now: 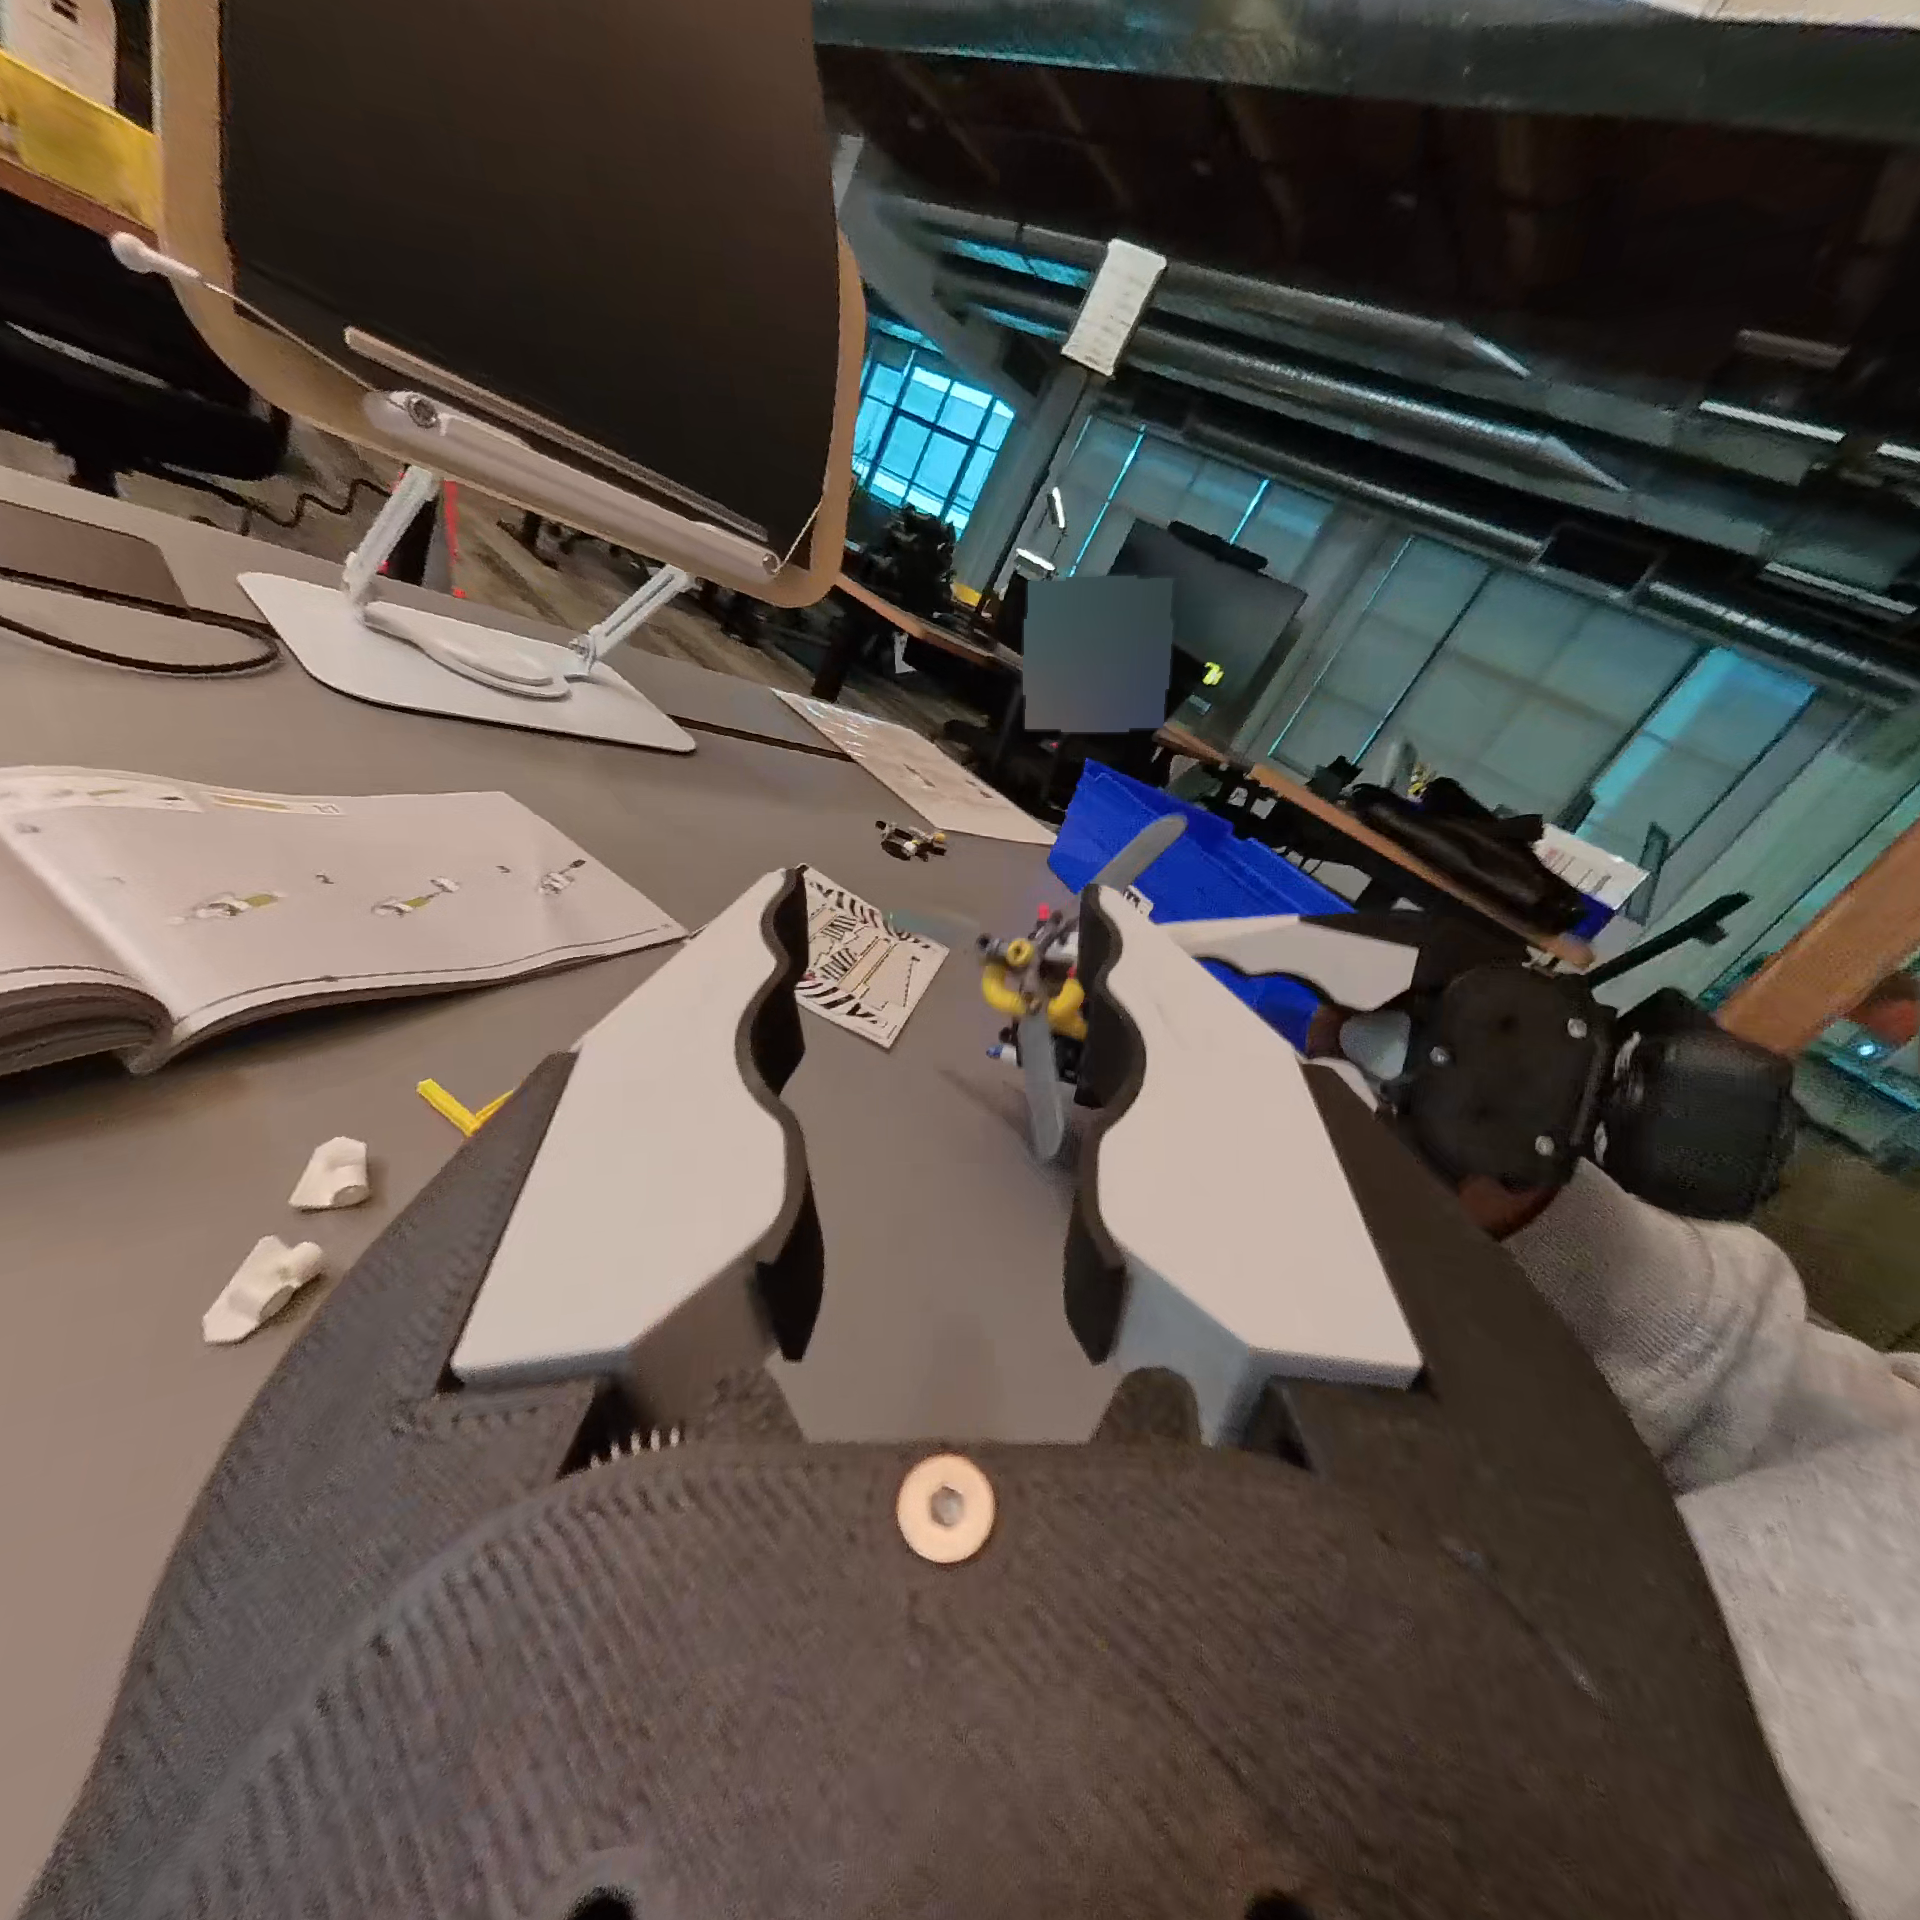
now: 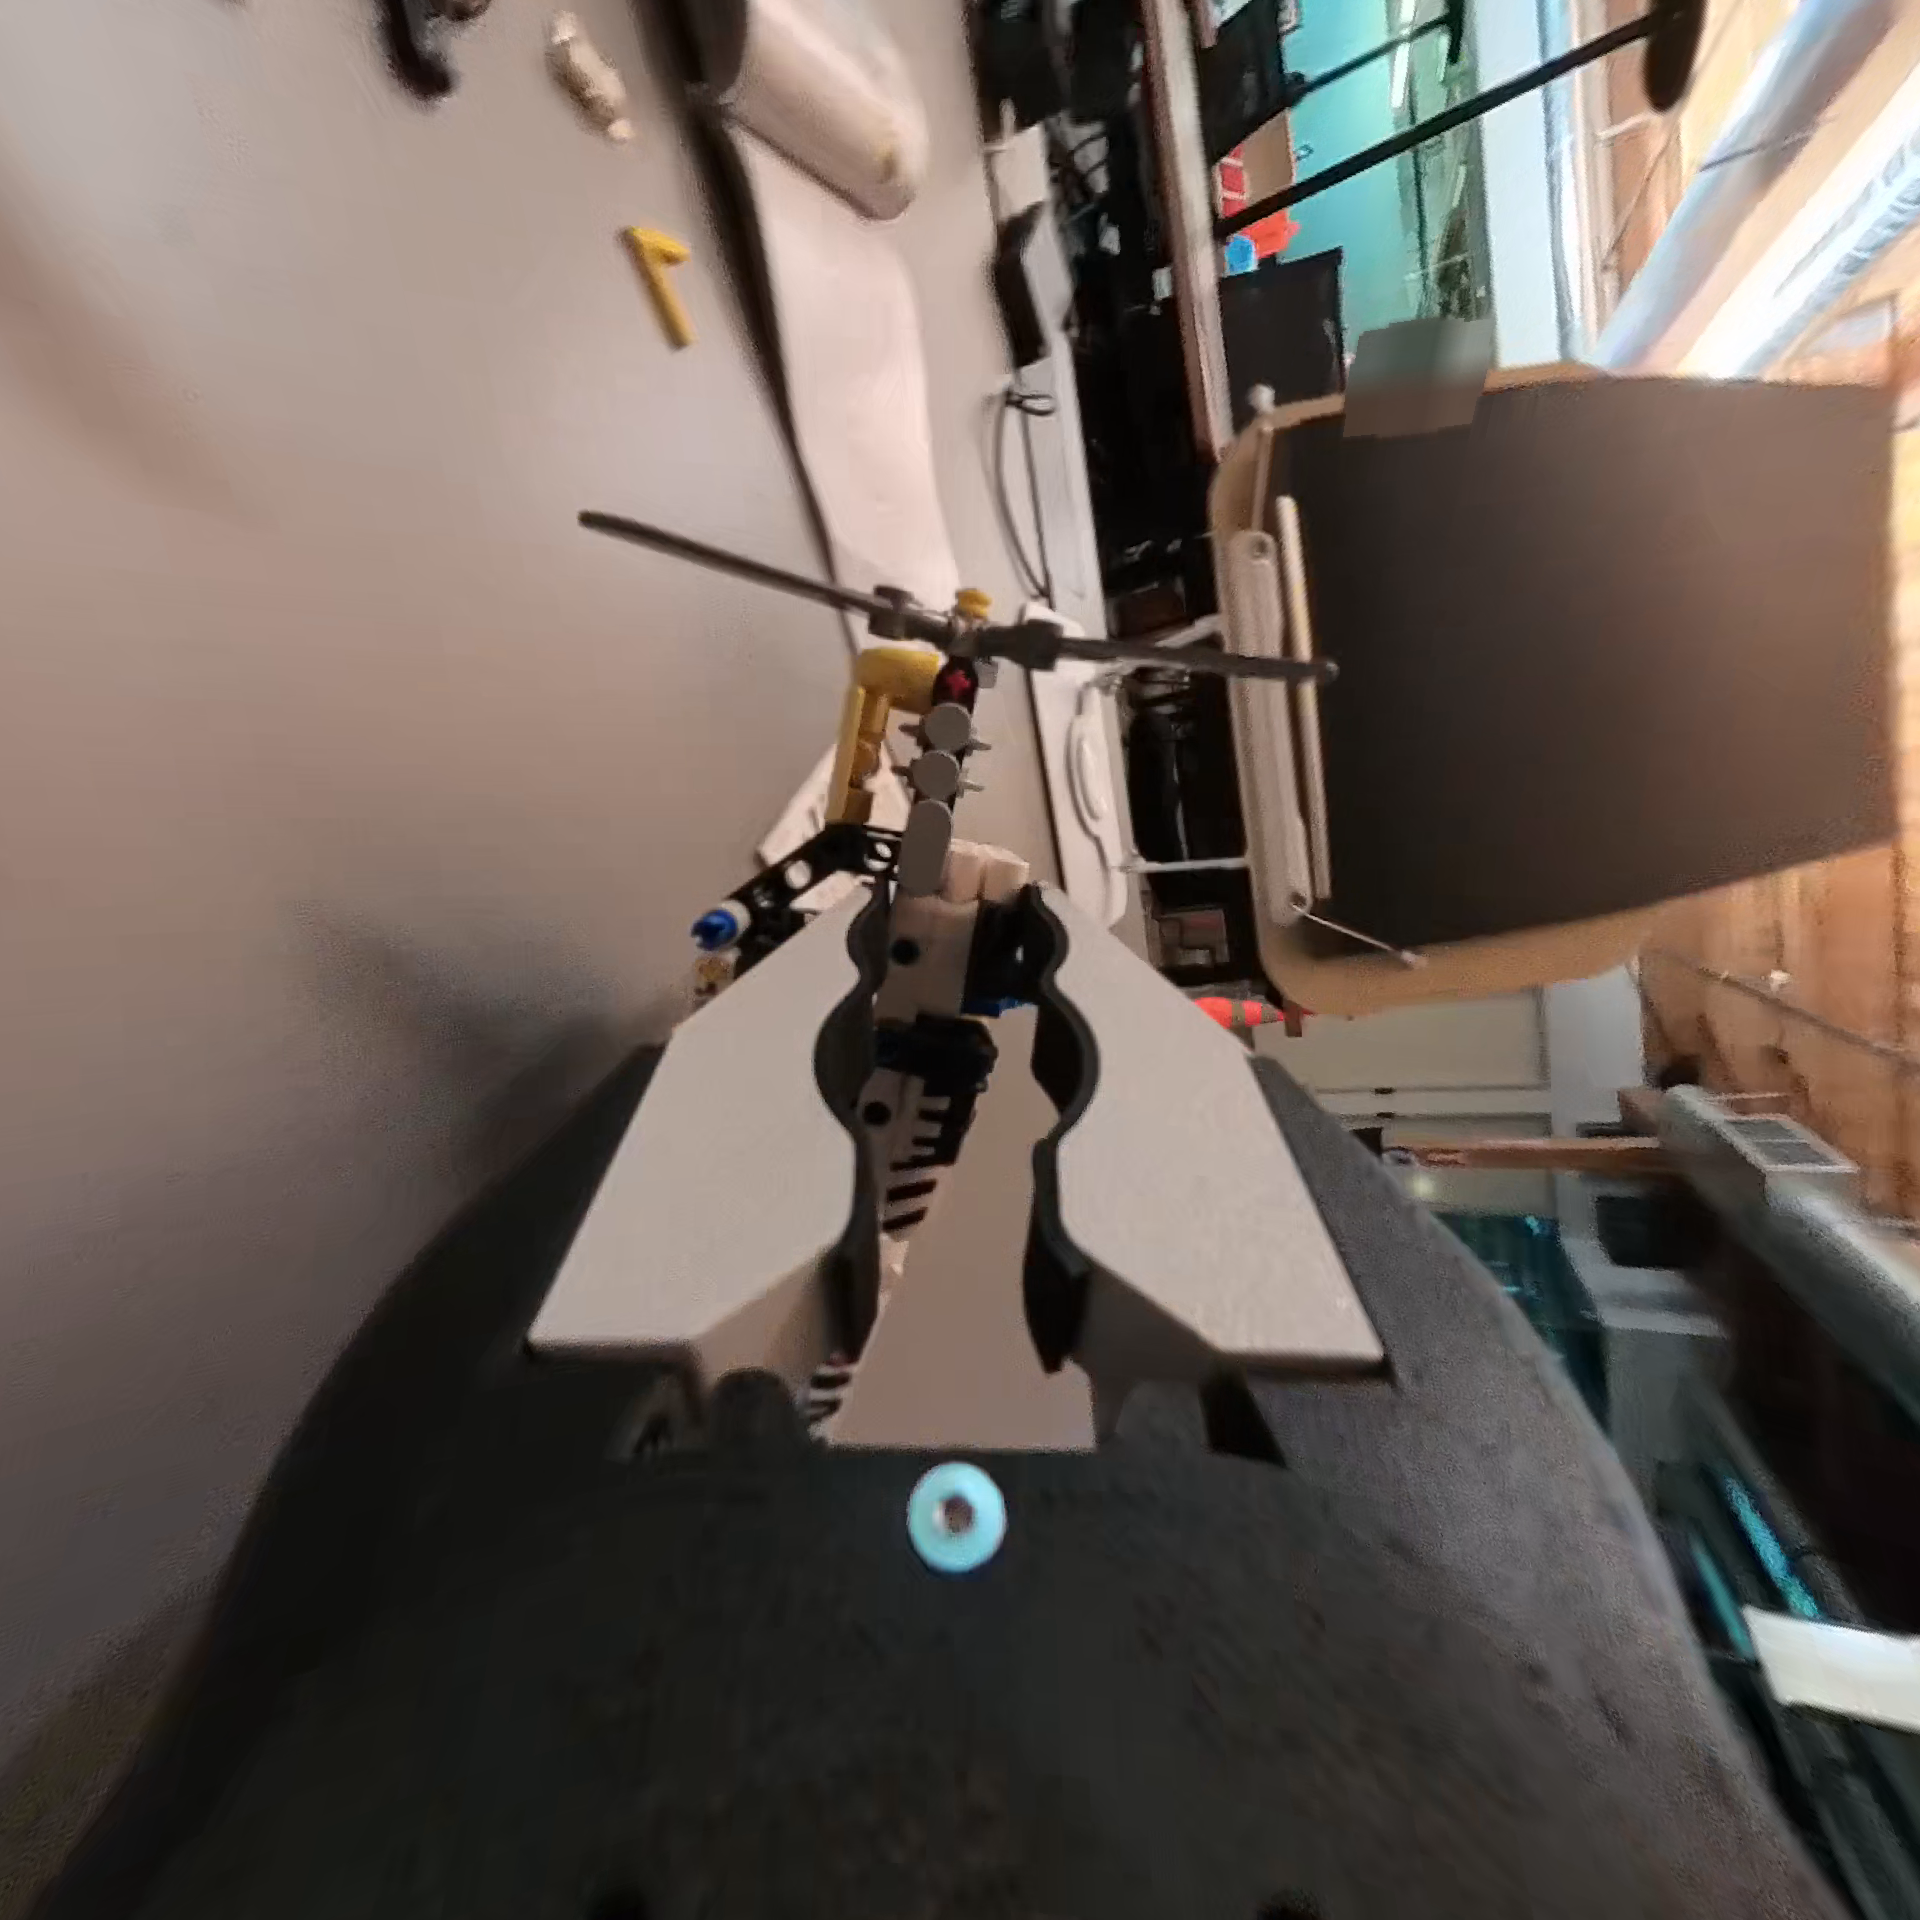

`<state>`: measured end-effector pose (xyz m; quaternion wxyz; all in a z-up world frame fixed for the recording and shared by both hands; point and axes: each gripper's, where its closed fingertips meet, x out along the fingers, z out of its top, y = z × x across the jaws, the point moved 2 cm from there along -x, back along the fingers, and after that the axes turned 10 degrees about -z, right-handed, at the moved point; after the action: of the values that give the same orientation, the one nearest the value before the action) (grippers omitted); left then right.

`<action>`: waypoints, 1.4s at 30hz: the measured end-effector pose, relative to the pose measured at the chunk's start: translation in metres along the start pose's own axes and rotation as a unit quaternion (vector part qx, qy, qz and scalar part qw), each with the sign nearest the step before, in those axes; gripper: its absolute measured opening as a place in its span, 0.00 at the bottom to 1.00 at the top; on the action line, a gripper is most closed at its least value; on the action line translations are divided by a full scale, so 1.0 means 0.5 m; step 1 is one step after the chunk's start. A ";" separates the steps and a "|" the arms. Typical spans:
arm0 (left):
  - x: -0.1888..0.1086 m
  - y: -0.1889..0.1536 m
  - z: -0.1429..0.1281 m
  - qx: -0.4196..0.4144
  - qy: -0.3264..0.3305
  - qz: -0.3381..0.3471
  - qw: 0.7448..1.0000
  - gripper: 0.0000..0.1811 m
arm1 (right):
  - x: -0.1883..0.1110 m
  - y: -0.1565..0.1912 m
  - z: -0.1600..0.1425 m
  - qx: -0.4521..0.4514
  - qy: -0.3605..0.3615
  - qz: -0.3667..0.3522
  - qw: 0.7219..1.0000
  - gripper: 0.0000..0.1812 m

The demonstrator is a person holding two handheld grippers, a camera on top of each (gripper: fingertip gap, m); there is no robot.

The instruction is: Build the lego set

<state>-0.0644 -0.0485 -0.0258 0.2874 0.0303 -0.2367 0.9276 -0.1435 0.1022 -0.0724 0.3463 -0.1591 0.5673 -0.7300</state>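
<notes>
Left gripper (image 1: 940,1049) sits low over the grey table (image 1: 623,748), jaws spread wide, nothing between them, only bare tabletop showing in the gap. Right gripper (image 2: 951,1029) is rolled on its side and clamped on the tail end of the lego helicopter (image 2: 935,831); striped white-and-black body sits between the pads, nose and rotor stick out past the fingertips.

In the left wrist view the same lego helicopter (image 1: 1039,997) shows just beyond the left gripper's right finger, held off the table by the right gripper (image 1: 1288,956), which comes in from the right with a grey sleeve (image 1: 1704,1382) behind it. Yellow parts and a grey rotor blade are visible; finer detail is blurred.

- Near left on the table: two loose white pieces (image 1: 296,1226), and a yellow L-shaped piece (image 1: 457,1107) partly hidden by the left gripper body.
- Past the left fingertips: sticker sheet (image 1: 873,961) with black-and-white striped shapes, flat on the table.
- Left: open instruction booklet (image 1: 312,894), pages up.
- Farther: small dark sub-assembly (image 1: 909,840) beside another printed sheet (image 1: 914,774).
- Right of that: blue bin (image 1: 1184,883) at the table edge.
- Back: dark screen (image 1: 540,229) tilted on a white stand (image 1: 457,644), cable (image 1: 156,623) running left.

Right wrist view also catches the yellow L-shaped piece (image 2: 660,281) lying well apart from the model, and the dark screen (image 2: 1558,665) behind it.
</notes>
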 end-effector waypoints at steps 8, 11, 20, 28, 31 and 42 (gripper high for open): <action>0.009 -0.009 -0.020 0.000 0.013 -0.009 1.000 0.26 | -0.019 0.058 0.031 -0.027 0.037 0.039 0.998 0.13; 0.010 -0.014 -0.026 -0.006 0.014 -0.015 1.000 0.26 | -0.045 0.065 0.037 -0.021 0.049 0.058 0.997 0.14; 0.014 -0.031 -0.046 -0.012 0.029 -0.029 0.999 0.25 | -0.099 0.056 0.045 0.024 0.051 0.069 0.996 0.14; 0.044 -0.070 -0.122 -0.116 0.114 -0.099 0.982 0.34 | -0.104 0.032 0.035 0.067 0.040 0.061 0.995 0.14; 0.063 -0.095 -0.168 -0.178 0.157 -0.135 0.962 0.39 | -0.098 0.050 0.038 0.044 0.056 0.072 0.995 0.14; 0.101 -0.098 -0.222 -0.170 0.194 -0.110 0.960 0.08 | -0.116 0.033 0.031 0.048 0.050 0.063 0.996 0.15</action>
<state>-0.0705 0.0638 -0.0937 0.4289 -0.1739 -0.3259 0.8244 -0.0875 0.1289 -0.0739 0.3699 -0.0692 0.5571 -0.7402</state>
